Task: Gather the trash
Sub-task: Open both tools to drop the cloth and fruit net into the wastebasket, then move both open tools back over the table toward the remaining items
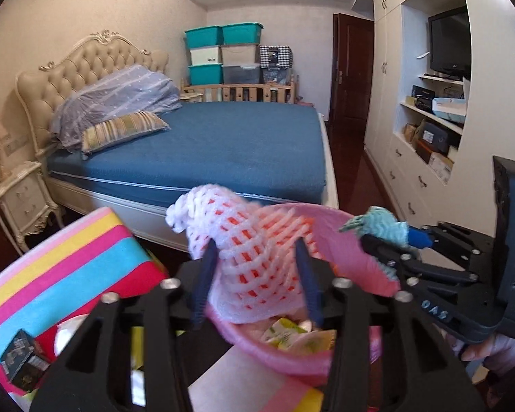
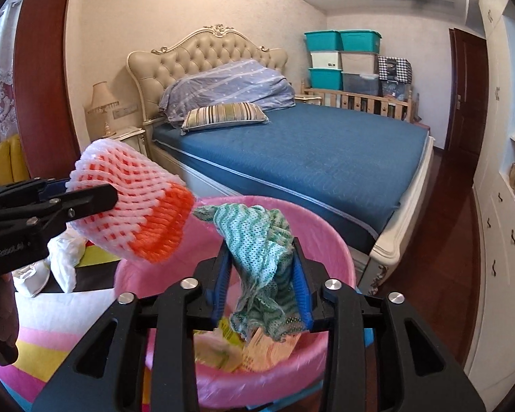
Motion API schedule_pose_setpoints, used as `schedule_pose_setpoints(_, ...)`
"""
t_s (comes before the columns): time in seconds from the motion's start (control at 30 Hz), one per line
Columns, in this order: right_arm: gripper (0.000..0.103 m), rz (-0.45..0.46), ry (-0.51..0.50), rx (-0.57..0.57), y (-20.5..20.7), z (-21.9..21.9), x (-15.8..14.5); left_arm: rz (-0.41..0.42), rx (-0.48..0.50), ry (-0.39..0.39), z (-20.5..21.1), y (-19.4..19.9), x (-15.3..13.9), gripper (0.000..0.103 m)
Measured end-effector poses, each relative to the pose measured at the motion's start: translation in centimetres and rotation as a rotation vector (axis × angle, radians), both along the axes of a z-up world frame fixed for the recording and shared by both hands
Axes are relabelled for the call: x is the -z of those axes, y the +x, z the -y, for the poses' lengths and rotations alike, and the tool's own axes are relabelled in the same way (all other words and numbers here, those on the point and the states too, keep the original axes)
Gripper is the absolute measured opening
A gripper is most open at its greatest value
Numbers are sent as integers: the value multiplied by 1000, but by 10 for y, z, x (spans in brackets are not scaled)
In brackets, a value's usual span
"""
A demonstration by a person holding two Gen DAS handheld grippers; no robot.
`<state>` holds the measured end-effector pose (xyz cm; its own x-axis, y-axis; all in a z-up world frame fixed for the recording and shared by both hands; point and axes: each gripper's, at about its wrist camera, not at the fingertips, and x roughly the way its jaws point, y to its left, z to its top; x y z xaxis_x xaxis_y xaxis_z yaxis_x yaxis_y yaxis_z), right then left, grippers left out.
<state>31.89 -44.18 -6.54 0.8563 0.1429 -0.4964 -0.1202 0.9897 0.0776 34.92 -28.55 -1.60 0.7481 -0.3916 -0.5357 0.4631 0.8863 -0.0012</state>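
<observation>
A white and orange foam fruit net [image 1: 257, 250] spans the gap between the blue pads of my left gripper [image 1: 255, 250], touching both, above a pink-lined trash bin [image 1: 329, 214]. From the right wrist view the foam net [image 2: 137, 206] sticks out level from the left gripper [image 2: 96, 192]. A green and white knitted cloth [image 2: 264, 257] hangs loosely inside my right gripper [image 2: 261, 250], with a gap at the left pad. Its jaws stand apart over the bin [image 2: 329, 237]. The right gripper [image 1: 367, 240] carries the cloth [image 1: 381, 226] at its tip. Yellow wrappers [image 2: 223, 346] lie in the bin.
A striped, many-coloured surface [image 1: 68, 261] lies left of the bin with a dark box [image 1: 20, 353] on it. Crumpled white paper [image 2: 65, 257] lies there too. A blue bed [image 1: 223, 144] stands behind, a wardrobe wall [image 1: 412, 158] to the right. A hand [image 1: 480, 350] grips the right tool.
</observation>
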Motion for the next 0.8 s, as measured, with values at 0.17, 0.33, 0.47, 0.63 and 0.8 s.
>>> schedule_pose_setpoints(0.17, 64, 45, 48, 20, -10, 12, -6, 38, -42, 8, -8, -3, 2, 78)
schedule_pose_setpoints(0.33, 64, 70, 74, 24, -28, 16, -12, 75, -86, 19, -30, -23, 2, 93)
schedule_pose_setpoints(0.47, 68, 76, 70, 9, -48, 10, -14, 70, -129, 11, -53, -42, 2, 98)
schedule_pose_setpoints(0.63, 68, 84, 60, -21, -69, -8, -13, 109, -176, 30, -83, -79, 2, 98)
schedule_pose_setpoints(0.8, 71, 63, 58, -76, -81, -48, -12, 138, -219, 84, -109, -110, 5, 98)
